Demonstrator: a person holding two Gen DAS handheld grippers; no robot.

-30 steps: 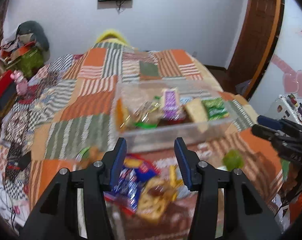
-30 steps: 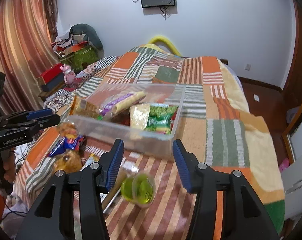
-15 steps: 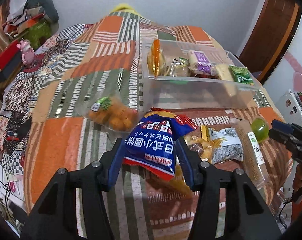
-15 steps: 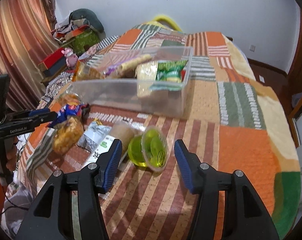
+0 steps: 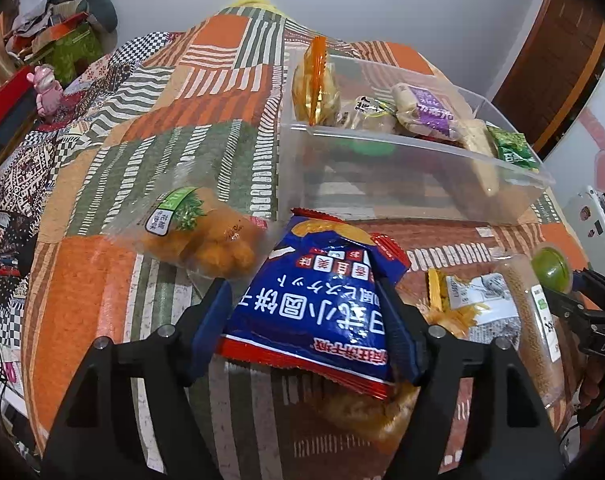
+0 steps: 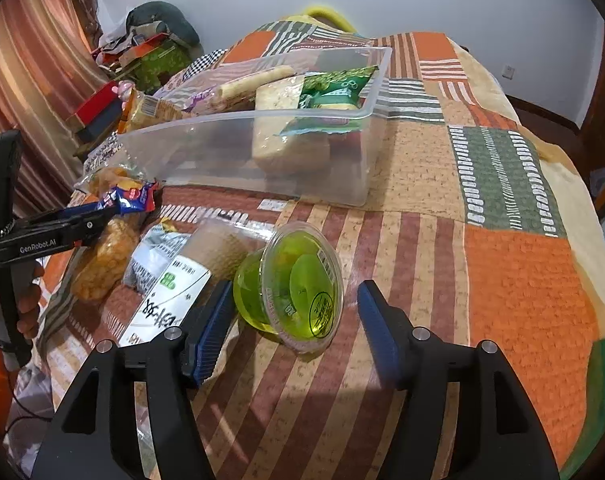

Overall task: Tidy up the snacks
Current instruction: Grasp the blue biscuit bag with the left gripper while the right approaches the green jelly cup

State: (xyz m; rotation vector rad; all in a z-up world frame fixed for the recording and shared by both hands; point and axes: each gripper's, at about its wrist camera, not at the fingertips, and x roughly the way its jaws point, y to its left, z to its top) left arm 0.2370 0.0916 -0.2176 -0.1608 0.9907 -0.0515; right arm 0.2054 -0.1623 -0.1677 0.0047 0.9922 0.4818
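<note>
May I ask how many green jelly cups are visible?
1: the jelly cup lies sideways between the fingers of the right claw; a green shape in the bin may be another.

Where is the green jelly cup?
In the right wrist view, the clear plastic cup of green jelly lies tipped on the striped bedspread, between the open right tongs, near the clear plastic bin.

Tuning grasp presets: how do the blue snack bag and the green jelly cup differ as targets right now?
The blue snack bag is a soft, flat, opaque foil pouch; the green jelly cup is a rigid, round, see-through tub. The bag lies across other snack packs; the cup lies tipped on its side on the bedspread. Both sit outside the clear bin, each between open jaws that have just been widening.
</note>
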